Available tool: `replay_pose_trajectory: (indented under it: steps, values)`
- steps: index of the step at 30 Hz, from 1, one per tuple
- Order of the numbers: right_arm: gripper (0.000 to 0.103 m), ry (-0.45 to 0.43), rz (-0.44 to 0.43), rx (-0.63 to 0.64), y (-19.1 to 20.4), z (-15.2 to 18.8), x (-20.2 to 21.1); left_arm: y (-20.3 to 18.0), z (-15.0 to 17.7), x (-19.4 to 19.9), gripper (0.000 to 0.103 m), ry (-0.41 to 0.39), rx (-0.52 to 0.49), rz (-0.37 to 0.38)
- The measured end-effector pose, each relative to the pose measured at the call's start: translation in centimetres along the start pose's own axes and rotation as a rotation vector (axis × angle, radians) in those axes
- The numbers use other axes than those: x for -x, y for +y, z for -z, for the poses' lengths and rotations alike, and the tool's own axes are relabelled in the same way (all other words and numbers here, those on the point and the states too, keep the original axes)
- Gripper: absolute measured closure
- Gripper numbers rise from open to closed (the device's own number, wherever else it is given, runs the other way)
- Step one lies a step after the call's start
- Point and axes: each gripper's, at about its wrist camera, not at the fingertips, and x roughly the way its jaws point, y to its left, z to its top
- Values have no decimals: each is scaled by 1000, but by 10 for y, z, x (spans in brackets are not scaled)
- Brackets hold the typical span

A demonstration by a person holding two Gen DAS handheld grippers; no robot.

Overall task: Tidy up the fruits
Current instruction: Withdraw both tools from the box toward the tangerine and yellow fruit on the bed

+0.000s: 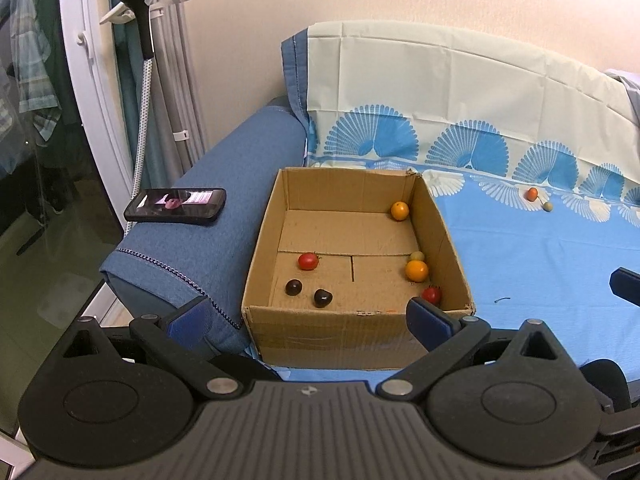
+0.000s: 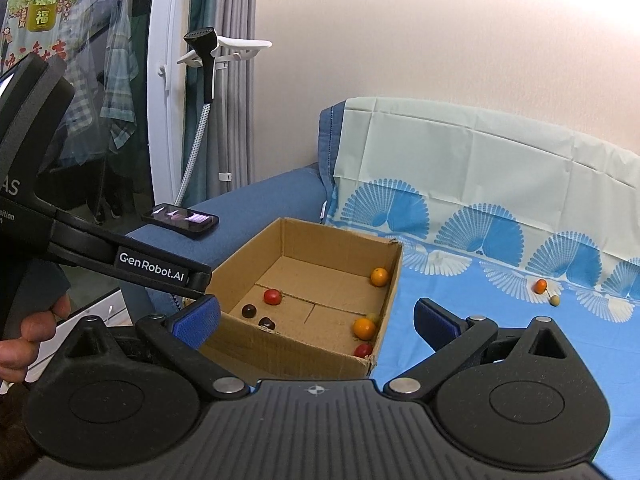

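Note:
An open cardboard box [image 1: 260, 248] [image 2: 384, 304] sits on the blue cloth. Inside it lie a red tomato [image 1: 308, 261] [image 2: 272, 296], two dark fruits [image 1: 293, 287] [image 1: 322, 298], two orange fruits [image 1: 400, 211] [image 1: 416, 270], a small green one [image 1: 417, 256] and a red one [image 1: 431, 294] in the near right corner. An orange fruit [image 1: 532, 193] [image 2: 540, 286] and a small pale one [image 1: 547, 207] [image 2: 554, 300] lie on the cloth to the right. My left gripper [image 1: 308, 312] is open and empty before the box's near wall. My right gripper [image 2: 316, 316] is open and empty, near the box's front corner.
A phone [image 1: 175, 205] [image 2: 181, 219] lies on the blue sofa armrest [image 1: 224, 184] left of the box. The left gripper's body [image 2: 120, 260] crosses the right wrist view at left. A garment steamer [image 1: 140, 12] and glass door stand at far left. The sofa back [image 1: 440, 92] rises behind.

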Motion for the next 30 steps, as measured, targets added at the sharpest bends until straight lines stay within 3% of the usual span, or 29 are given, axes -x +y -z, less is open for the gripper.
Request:
replay_pose_trajectory:
  steps: [22,30]
  values:
    - [1,66,-5,-39,-5,5,-19,-3,1,-22,0,58,-8,-3]
    - [1,108,16,-91,-20,12,-35,-16,-2,-41,0,88,-64,2]
